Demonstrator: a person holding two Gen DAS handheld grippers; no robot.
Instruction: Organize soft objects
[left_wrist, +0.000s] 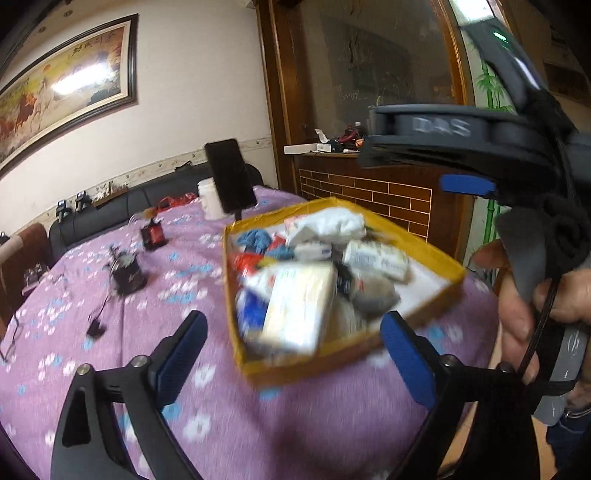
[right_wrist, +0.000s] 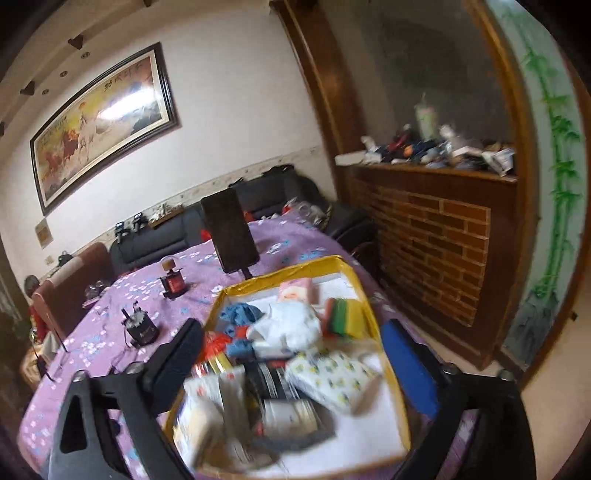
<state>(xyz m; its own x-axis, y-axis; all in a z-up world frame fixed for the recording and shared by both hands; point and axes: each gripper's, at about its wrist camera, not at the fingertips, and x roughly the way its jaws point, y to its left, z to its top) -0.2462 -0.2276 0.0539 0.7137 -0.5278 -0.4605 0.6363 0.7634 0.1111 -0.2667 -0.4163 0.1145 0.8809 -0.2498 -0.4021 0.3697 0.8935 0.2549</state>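
A shallow yellow-rimmed box (left_wrist: 424, 254) sits on the purple flowered tablecloth (left_wrist: 110, 332), full of soft things: tissue packs (left_wrist: 295, 306), a white cloth (left_wrist: 325, 225), a blue cloth (left_wrist: 258, 240). My left gripper (left_wrist: 291, 354) is open and empty, above the box's near edge. The right gripper's body (left_wrist: 461, 144) hangs at the upper right of the left view. In the right wrist view my right gripper (right_wrist: 291, 362) is open and empty over the box (right_wrist: 369, 295), above a patterned tissue pack (right_wrist: 332, 376), white cloth (right_wrist: 291, 321) and striped sponges (right_wrist: 343, 317).
A black phone on a stand (left_wrist: 231, 179) stands behind the box. A white jar (left_wrist: 210, 199), a red gadget (left_wrist: 153, 234) and a black gadget (left_wrist: 127, 273) sit on the table. A black sofa (right_wrist: 155, 236) lies behind, a brick-fronted cabinet (right_wrist: 443, 240) to the right.
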